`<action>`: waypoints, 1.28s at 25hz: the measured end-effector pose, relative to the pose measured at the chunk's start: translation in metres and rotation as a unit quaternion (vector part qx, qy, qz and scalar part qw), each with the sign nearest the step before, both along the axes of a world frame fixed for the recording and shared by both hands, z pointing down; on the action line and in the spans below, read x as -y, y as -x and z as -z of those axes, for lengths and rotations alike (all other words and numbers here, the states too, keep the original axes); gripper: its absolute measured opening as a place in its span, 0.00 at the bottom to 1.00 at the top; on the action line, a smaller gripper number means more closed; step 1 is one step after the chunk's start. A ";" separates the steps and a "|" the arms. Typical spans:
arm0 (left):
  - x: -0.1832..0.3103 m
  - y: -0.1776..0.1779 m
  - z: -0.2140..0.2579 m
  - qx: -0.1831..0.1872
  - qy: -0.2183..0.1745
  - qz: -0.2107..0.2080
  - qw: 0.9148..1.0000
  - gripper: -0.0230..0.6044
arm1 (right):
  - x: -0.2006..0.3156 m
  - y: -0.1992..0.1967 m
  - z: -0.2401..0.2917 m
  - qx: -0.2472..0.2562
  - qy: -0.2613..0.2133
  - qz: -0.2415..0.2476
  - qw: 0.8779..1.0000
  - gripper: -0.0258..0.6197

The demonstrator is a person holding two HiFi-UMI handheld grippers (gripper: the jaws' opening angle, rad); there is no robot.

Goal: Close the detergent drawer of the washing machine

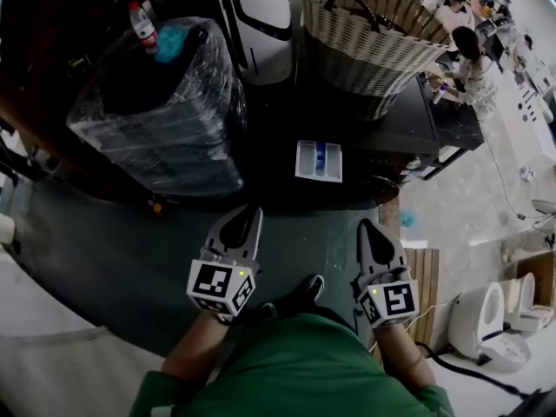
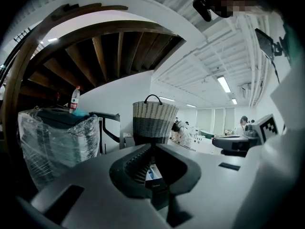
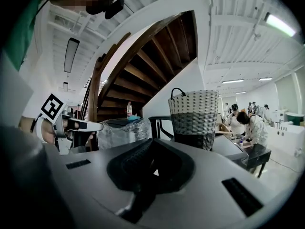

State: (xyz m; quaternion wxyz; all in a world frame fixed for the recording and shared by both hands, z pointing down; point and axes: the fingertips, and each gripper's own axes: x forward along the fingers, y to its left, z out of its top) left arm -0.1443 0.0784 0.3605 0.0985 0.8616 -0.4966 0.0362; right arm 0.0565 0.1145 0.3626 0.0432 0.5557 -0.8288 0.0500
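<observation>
1. The left gripper (image 1: 250,215) and the right gripper (image 1: 367,229) are both clenched on nothing, held low and well short of the target; a narrow closed tip is likely to slide off a smooth front when it pushes.
2. The detergent drawer (image 1: 319,161) juts open from the dark washing machine (image 1: 404,124), compartments facing up; an off-centre shove could skew it and jam it; a tip dipping inside would catch.
3. The wicker basket (image 1: 373,33) sits on the machine behind; too high a reach may knock it; a wide left swing risks the bottle (image 1: 143,26) on the wrapped bundle (image 1: 161,102).
</observation>
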 end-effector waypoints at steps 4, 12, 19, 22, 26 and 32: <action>0.013 -0.020 -0.002 0.016 0.005 0.010 1.000 0.10 | 0.021 -0.020 -0.005 0.012 0.004 0.008 1.000 0.06; 0.027 -0.046 -0.011 0.035 0.012 0.033 0.999 0.10 | 0.048 -0.044 -0.014 0.016 0.017 0.028 0.999 0.06; 0.045 -0.050 -0.041 0.046 0.039 0.034 0.998 0.10 | 0.066 -0.049 -0.052 -0.002 0.053 0.035 0.998 0.06; 0.058 -0.051 -0.057 0.051 0.052 0.026 0.997 0.10 | 0.077 -0.053 -0.067 -0.013 0.067 0.027 0.997 0.06; 0.085 -0.051 -0.087 0.057 0.067 0.013 0.996 0.10 | 0.095 -0.055 -0.090 -0.029 0.091 0.013 0.995 0.06; 0.138 -0.065 -0.104 0.058 0.071 -0.044 0.995 0.10 | 0.135 -0.054 -0.099 -0.040 0.110 -0.025 0.993 0.06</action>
